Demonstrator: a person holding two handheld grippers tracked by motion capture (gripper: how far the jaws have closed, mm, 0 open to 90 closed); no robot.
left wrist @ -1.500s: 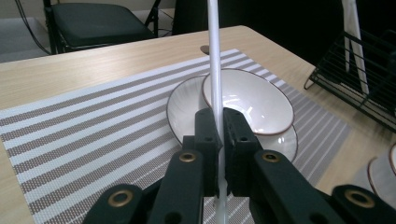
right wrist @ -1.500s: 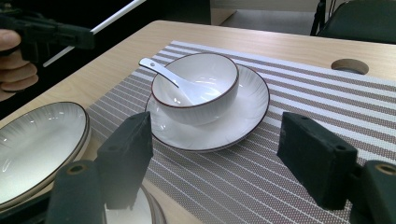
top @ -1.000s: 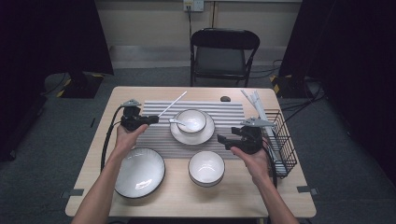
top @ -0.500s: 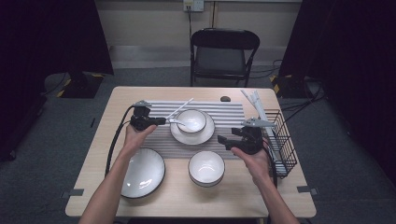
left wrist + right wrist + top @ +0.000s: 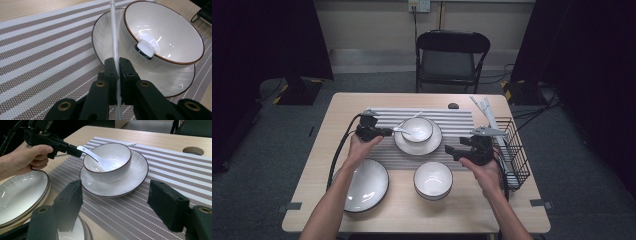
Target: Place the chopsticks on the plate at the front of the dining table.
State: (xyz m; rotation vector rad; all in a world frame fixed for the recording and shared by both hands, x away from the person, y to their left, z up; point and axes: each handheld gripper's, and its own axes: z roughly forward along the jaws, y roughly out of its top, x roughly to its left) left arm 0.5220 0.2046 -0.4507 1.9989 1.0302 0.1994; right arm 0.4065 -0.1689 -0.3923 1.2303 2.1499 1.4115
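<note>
Fingers (image 5: 111, 75) of the left gripper (image 5: 384, 132) are pinching the handle of a white spoon (image 5: 91, 155), whose long axis is running from the jaws rightward and down into the small bowl (image 5: 417, 129) sitting on a plate (image 5: 432, 145) at the striped mat's (image 5: 452, 120) centre. The right gripper (image 5: 454, 151), farther from the spoon, is hovering with jaws spread near the mat's right edge, beside a second bowl (image 5: 432, 180).
</note>
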